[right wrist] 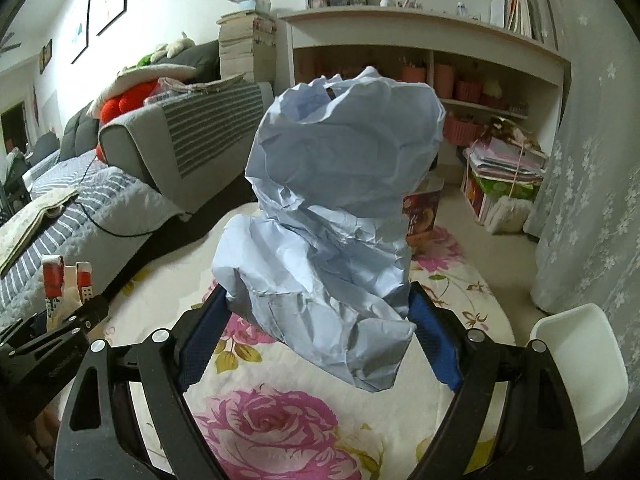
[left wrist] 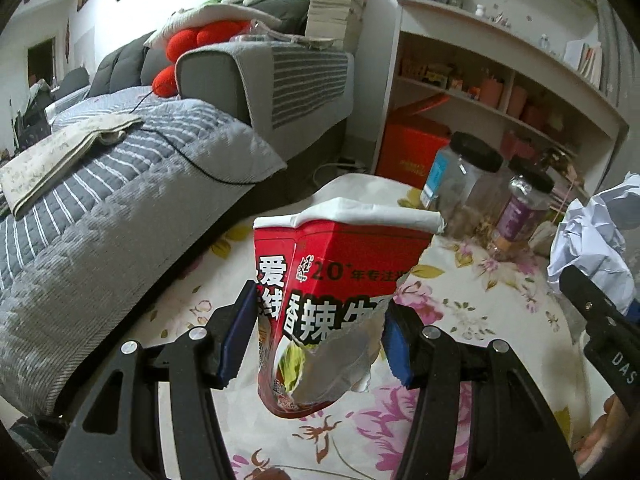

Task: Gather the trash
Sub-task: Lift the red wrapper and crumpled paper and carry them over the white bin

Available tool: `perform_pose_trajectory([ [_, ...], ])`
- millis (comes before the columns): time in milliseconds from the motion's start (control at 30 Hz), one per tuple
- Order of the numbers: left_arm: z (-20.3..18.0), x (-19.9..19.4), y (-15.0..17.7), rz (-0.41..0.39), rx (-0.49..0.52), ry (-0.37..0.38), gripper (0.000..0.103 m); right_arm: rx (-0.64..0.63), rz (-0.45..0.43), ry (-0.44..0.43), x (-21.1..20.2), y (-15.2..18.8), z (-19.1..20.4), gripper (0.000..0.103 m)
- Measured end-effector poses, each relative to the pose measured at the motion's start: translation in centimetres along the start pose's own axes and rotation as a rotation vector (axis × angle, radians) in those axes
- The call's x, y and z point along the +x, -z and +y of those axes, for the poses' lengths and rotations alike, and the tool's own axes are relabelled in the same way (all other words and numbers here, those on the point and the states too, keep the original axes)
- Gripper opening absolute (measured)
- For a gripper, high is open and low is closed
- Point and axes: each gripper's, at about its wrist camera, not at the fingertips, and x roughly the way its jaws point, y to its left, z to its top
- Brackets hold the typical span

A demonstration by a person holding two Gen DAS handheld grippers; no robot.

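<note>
My left gripper (left wrist: 320,332) is shut on a crushed red paper food carton (left wrist: 332,272) with white Chinese lettering and a torn silver patch, held up above the flowered tablecloth (left wrist: 448,292). My right gripper (right wrist: 318,332) is shut on a big wad of crumpled pale blue paper (right wrist: 336,208), also lifted off the table. In the left wrist view the crumpled paper (left wrist: 592,240) and the right gripper's black finger show at the right edge. In the right wrist view the red carton (right wrist: 66,280) and the left gripper's black frame sit at the lower left.
Two clear jars with black lids (left wrist: 468,184) (left wrist: 524,208) stand at the table's far side. A grey sofa with a striped quilt (left wrist: 132,184) lies to the left. Shelves (right wrist: 440,80) line the back wall. A white chair (right wrist: 580,364) stands at the right, and a red box (left wrist: 412,148) sits on the floor.
</note>
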Motion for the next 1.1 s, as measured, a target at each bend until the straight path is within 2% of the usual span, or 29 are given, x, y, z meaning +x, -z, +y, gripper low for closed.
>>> perform_pose_trajectory([
  [400,-3.5,-2.4,-0.8,-0.032,0.027,0.022,0.056,0.028,-0.062,0.011,-2.4,-0.9,-1.7,0.083],
  [800,-8.8,-4.2,-1.8,-0.068,0.092,0.06,0.057,0.107,-0.101,0.044,-4.6,-1.7,-6.2,0.083],
  [1100,-14.4,-5.2,-2.1,-0.072,0.145,0.127,0.057,0.179,-0.105,0.119,-6.3,-1.6,-11.1,0.083],
])
